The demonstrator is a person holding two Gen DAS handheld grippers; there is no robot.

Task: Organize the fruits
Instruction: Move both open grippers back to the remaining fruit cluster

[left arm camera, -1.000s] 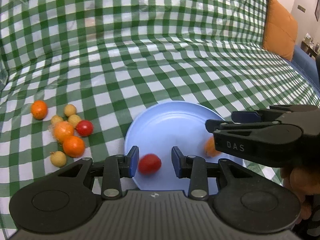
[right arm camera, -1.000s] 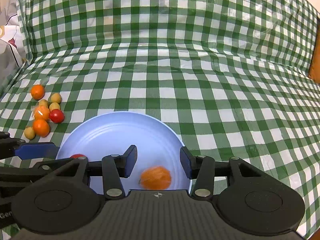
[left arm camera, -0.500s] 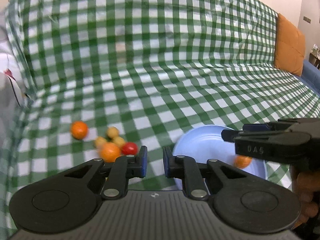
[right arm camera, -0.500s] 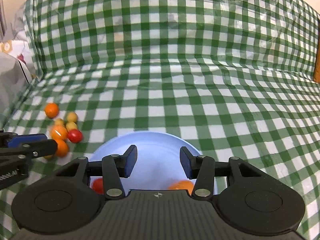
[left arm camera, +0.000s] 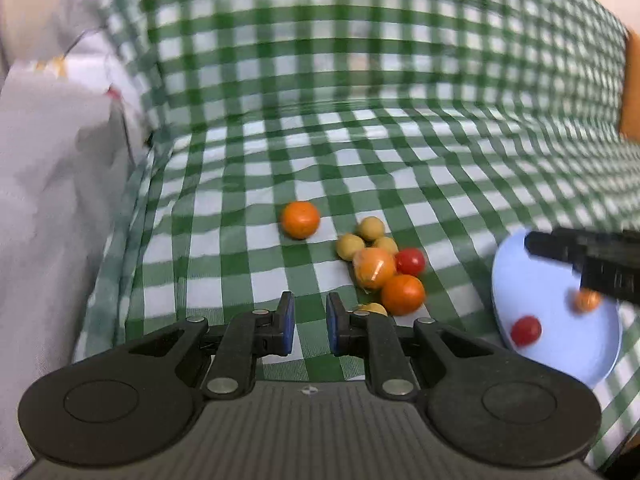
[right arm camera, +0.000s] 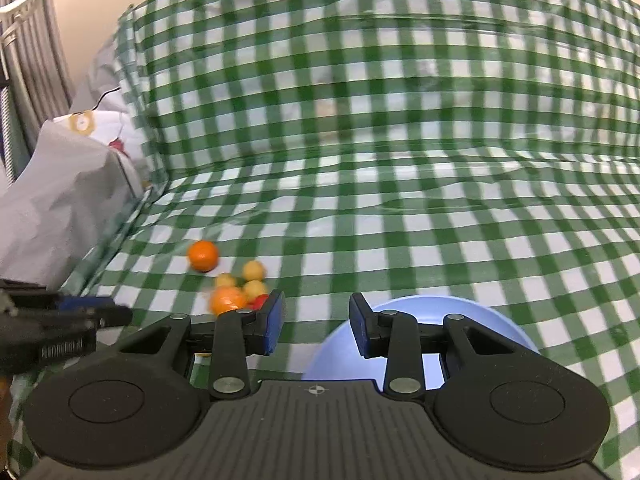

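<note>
On the green checked cloth lies a pile of fruit: a wrapped orange (left arm camera: 374, 267), a plain orange (left arm camera: 403, 294), a red tomato (left arm camera: 410, 261) and small yellow fruits (left arm camera: 371, 228). A lone orange (left arm camera: 300, 220) sits to their left. The blue plate (left arm camera: 556, 356) at right holds a red tomato (left arm camera: 526, 331) and an orange (left arm camera: 587, 300). My left gripper (left arm camera: 308, 308) is shut and empty, just left of the pile. My right gripper (right arm camera: 316, 308) hovers between the pile (right arm camera: 228, 300) and the plate (right arm camera: 424, 312). Its jaws are closing with nothing between them.
A grey and white bag (left arm camera: 52, 160) stands against the left edge of the cloth. The checked cloth rises up a backrest (left arm camera: 360, 60) behind the fruit. An orange cushion (left arm camera: 632, 88) shows at far right. A striped rack (right arm camera: 24, 40) stands far left.
My left gripper let go of the red tomato on the plate, shut, and swung left to the fruit pile. My right gripper pulled back from the plate, leaving the orange there, and its jaws narrowed.
</note>
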